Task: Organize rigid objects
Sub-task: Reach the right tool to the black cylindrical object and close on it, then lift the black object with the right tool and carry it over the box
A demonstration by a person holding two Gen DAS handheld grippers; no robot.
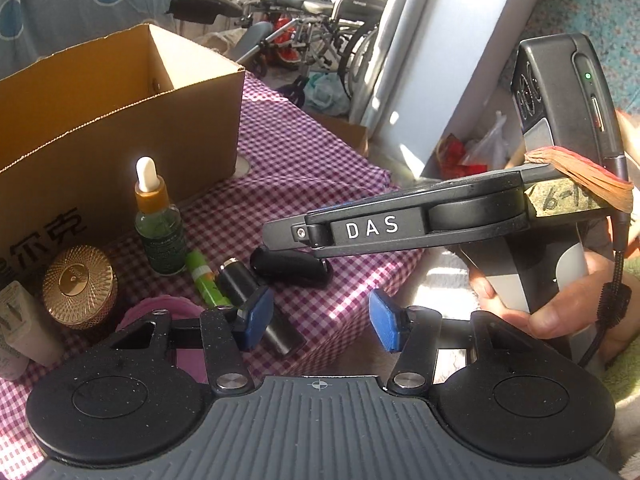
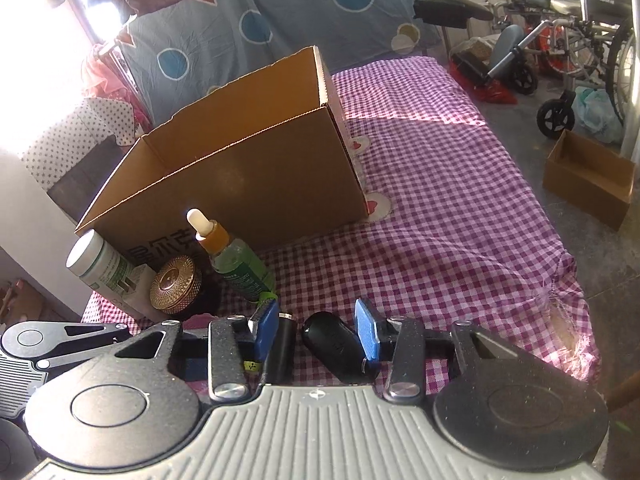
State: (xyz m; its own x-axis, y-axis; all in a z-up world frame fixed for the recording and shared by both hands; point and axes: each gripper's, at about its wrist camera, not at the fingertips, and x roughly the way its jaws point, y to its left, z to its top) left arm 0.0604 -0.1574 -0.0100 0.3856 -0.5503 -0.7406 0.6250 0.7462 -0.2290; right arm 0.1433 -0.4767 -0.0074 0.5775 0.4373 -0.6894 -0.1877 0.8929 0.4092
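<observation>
An open cardboard box (image 1: 120,136) (image 2: 240,168) stands on a purple checked cloth (image 1: 312,168). In front of it are a green dropper bottle (image 1: 158,224) (image 2: 236,264), a gold round tin (image 1: 80,286) (image 2: 174,284), a green tube (image 1: 204,278), a black cylinder (image 1: 256,304) (image 2: 282,344) and a black oval case (image 1: 290,266) (image 2: 336,344). My left gripper (image 1: 320,320) is open above the cloth, its left pad by the cylinder. My right gripper (image 2: 316,330) is open, with the cylinder and the oval case between its pads; it also shows in the left wrist view (image 1: 400,226).
A white bottle (image 2: 98,264) stands left of the tin, and a pink object (image 1: 160,312) lies under my left gripper. A wheelchair (image 2: 568,32) and a small cardboard box (image 2: 588,178) are on the floor past the cloth's right edge. A blue patterned sheet (image 2: 280,12) hangs behind.
</observation>
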